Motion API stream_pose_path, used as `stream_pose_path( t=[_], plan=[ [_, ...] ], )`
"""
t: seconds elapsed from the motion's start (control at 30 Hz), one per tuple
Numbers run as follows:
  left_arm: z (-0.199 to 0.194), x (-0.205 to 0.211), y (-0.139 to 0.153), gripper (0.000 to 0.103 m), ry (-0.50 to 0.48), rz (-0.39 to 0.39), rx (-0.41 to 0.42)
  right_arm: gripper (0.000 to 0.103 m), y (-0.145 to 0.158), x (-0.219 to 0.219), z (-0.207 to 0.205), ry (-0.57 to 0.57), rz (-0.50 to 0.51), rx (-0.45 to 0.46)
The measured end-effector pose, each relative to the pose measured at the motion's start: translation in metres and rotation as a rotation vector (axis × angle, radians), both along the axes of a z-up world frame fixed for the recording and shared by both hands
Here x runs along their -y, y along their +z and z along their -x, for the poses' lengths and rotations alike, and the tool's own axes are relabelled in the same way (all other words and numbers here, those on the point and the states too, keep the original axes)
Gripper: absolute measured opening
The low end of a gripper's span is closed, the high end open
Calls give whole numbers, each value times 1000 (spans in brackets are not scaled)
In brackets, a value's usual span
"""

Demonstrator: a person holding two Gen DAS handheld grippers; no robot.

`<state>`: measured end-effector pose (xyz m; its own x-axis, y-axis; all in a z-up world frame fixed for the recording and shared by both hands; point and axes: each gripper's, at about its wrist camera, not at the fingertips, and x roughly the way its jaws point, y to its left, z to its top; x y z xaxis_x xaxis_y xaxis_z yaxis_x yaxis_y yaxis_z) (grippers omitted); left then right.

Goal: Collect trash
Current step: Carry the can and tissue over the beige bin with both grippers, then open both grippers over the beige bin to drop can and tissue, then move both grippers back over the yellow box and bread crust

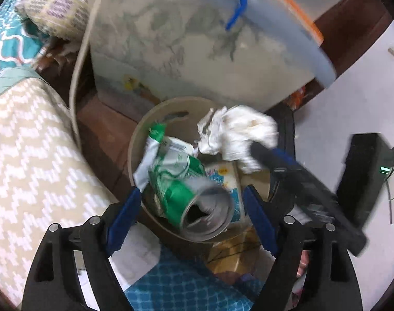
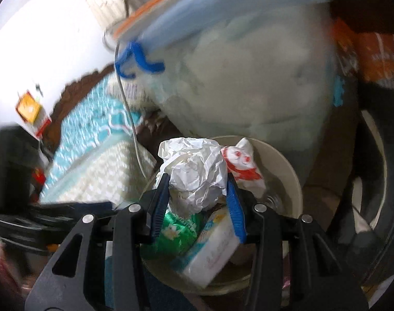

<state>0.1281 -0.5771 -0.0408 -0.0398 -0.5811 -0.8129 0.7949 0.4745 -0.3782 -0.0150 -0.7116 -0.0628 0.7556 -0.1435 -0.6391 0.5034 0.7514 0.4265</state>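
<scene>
Starting on our left side, the left gripper (image 1: 191,197) hangs above the near rim of the beige bin (image 1: 134,140) with its jaws spread wide and nothing pressed between the blue pads; the rolled green-and-white wrapper (image 1: 186,189) lies just beyond the fingertips, resting on the other rubbish already in the bin, and we judge it as dropped rather than held. It sits high, its open end leaning over the near rim, so a brush from our fingers as we pull away could tip it out onto the floor. Further to the right, past the left tool's right finger, the right gripper (image 2: 198,181) is clamped on a crumpled white paper ball (image 2: 194,171), held over the middle of the bin, above a green packet (image 2: 178,229) and a small blue-and-white carton (image 2: 212,254). The risks here are our own doing: the bin is already heaped, so a release from this height could let the light ball bounce or roll off the pile; and the two tools stand close together, so opening or withdrawing either one carelessly could knock the other. A large translucent storage tub (image 2: 248,77) crowds the far side, leaving little room to steer.
</scene>
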Motion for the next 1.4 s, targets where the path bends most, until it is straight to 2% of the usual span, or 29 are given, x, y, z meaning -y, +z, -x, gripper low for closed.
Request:
stream_pose_path(
  t=[0.17, 0.23, 0.3, 0.33, 0.47, 0.53, 0.6, 0.63, 0.73, 0.77, 0.8, 0.87, 0.9, 0.93, 1.0, 1.13, 1.17, 1.2, 1.3, 1.4],
  plan=[
    [-10, -33, 13, 77, 50, 49, -29, 52, -37, 4, -44, 66, 29, -219],
    [-16, -48, 16, 77, 63, 62, -46, 60, -40, 6, -42, 59, 1, -206],
    [-18, -68, 22, 77, 70, 84, -46, 79, -30, 2, -31, 45, -1, -162],
    [-19, -79, 25, 77, 75, 93, -42, 79, -23, -1, -23, 27, 12, -131],
    [-20, -116, 31, 77, 111, 123, -44, 77, 4, -15, 6, -1, 17, -29],
    [-20, -135, 34, 77, 132, 133, -49, 70, 17, -30, 20, 16, 17, 18],
    [-20, -149, 34, 77, 146, 139, -53, 56, 27, -49, 22, 67, 29, 35],
    [-19, -155, 35, 77, 150, 139, -52, 54, 31, -58, 20, 97, 41, 32],
    [-15, -168, 35, 77, 155, 132, -46, 46, 33, -97, 1, 198, 137, -39],
    [-14, -170, 34, 77, 156, 130, -46, 40, 31, -107, -7, 214, 188, -79],
    [-13, -174, 33, 77, 157, 128, -49, 36, 26, -113, -17, 218, 225, -125],
    [-11, -183, 35, 77, 157, 133, -49, 33, 10, -106, -33, 190, 235, -187],
    [-10, -188, 36, 77, 159, 136, -45, 33, 4, -97, -34, 175, 205, -165],
    [-8, -193, 38, 77, 162, 140, -40, 33, -3, -84, -35, 164, 111, -136],
    [-6, -208, 41, 77, 170, 150, -37, 34, -10, -69, -33, 148, -3, -96],
    [-3, -236, 38, 77, 193, 173, -79, 36, -19, -57, -34, 135, -94, -67],
    [-3, -244, 36, 77, 203, 175, -89, 41, -21, -55, -32, 121, -126, -66],
    [-2, -250, 35, 77, 211, 176, -93, 50, -20, -54, -30, 109, -131, -72],
    [0, -279, 34, 77, 241, 180, -84, 51, -8, -59, -21, 89, -130, -47],
    [3, -321, 35, 77, 290, 174, -42, 52, 21, -70, -9, 86, -74, 18]
  ],
)
